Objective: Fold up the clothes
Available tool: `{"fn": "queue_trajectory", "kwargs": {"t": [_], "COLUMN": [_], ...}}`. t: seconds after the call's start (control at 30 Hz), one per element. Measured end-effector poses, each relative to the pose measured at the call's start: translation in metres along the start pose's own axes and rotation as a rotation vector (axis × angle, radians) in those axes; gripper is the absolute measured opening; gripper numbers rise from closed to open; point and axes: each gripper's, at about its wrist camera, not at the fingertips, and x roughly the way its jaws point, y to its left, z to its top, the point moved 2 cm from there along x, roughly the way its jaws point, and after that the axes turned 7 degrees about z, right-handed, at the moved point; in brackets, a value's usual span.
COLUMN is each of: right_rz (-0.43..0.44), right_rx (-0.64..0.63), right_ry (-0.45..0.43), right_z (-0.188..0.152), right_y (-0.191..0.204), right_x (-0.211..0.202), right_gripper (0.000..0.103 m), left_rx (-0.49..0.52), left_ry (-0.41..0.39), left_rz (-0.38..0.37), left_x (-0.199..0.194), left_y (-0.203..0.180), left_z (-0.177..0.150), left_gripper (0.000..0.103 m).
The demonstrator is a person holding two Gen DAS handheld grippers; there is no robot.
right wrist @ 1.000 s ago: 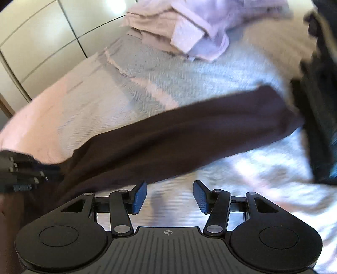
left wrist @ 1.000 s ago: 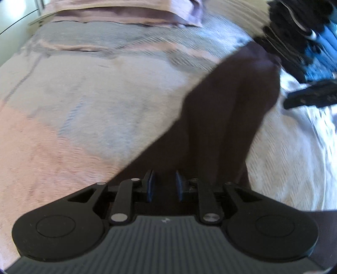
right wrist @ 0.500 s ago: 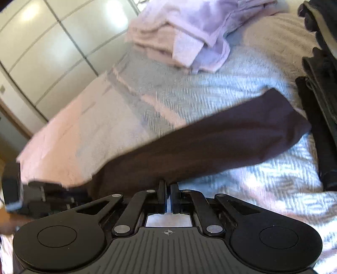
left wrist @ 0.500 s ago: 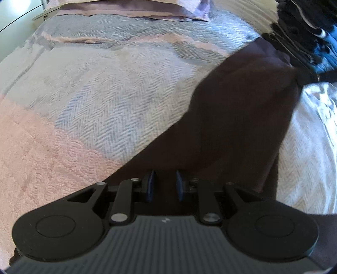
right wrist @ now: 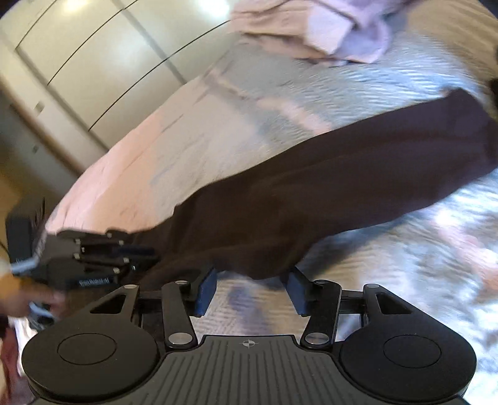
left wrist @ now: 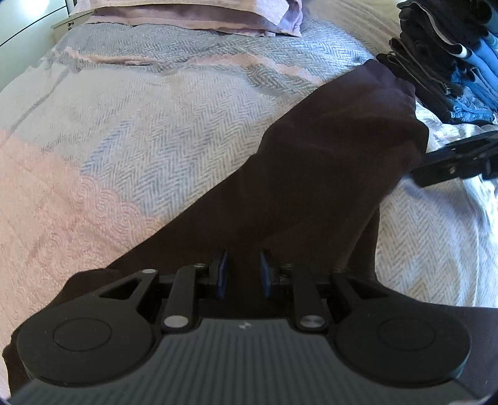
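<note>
From the left wrist camera, a dark brown garment point(left wrist: 326, 162) lay stretched across a bed point(left wrist: 155, 124) covered in a pale herringbone spread, running from under the camera toward a stack of folded dark and blue clothes point(left wrist: 445, 59) at the upper right. The left gripper point(left wrist: 242, 274) had its blue pads drawn close, with a narrow gap between them and dark cloth running through it; it appeared to be pinching the garment's near end. The right gripper point(left wrist: 451, 162) reached in from the right edge, beside the garment's far flank. A mauve pillow point(left wrist: 199, 15) lay at the head of the bed. The cloth sagged and rippled, suggesting a light, limp fabric that would drape rather than hold a crease, best taken at an edge or corner. What kind of garment it was could not be told.

From the right wrist camera, blurred by motion, the garment point(right wrist: 342, 193) ran as a long dark band from lower left to upper right. The right gripper point(right wrist: 249, 289) stood spread wide, holding nothing, its blue pads either side of the garment's lower edge with bare bedspread point(right wrist: 404, 264) between them. At far left the left gripper point(right wrist: 124, 258) met the garment's end, a hand point(right wrist: 25, 299) partly cut off behind it. Pale cupboard doors point(right wrist: 93, 62) rose beyond the bed. Crumpled mauve linen point(right wrist: 326, 28) sat at the top.
</note>
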Motion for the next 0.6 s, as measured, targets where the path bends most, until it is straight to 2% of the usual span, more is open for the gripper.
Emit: {"fn": "queue_trajectory", "kwargs": {"t": [0.13,0.17,0.2,0.3,0.4,0.53,0.6], "right_rz": [0.093,0.107,0.119,0.15,0.146,0.06,0.014], "right_rx": [-0.043,-0.032,-0.001,0.084,0.106,0.044,-0.02], "right_ry": [0.016,0.027,0.036,0.061,0.062,0.092,0.107], "right_z": [0.001,0.002,0.003,0.007,0.009,0.01,0.01], "right_y": [0.003,0.003,0.003,0.001,0.002,-0.004,-0.008], "right_x": [0.017,0.018,0.014,0.001,-0.018,-0.01,-0.001], "right_gripper": [0.052,0.033,0.004,0.001,0.001,0.001,0.005], "left_rx": [0.016,0.022,0.027,0.043,0.06,0.06,0.056], "left_ry": [-0.014,-0.017,-0.02,-0.03,-0.039,-0.044,-0.05], "left_rz": [-0.017,-0.021,-0.024,-0.034,-0.043,-0.049,-0.055], "left_x": [-0.005,-0.006,-0.006,-0.006,-0.006,-0.003,-0.003], "left_y": [-0.004,-0.006,-0.007,-0.011,-0.015,-0.017,-0.018], "left_z": [-0.002,-0.001,0.0,0.002,0.005,0.011,0.013], "left_gripper": [0.019,0.019,0.019,0.018,0.018,0.018,0.019]}}
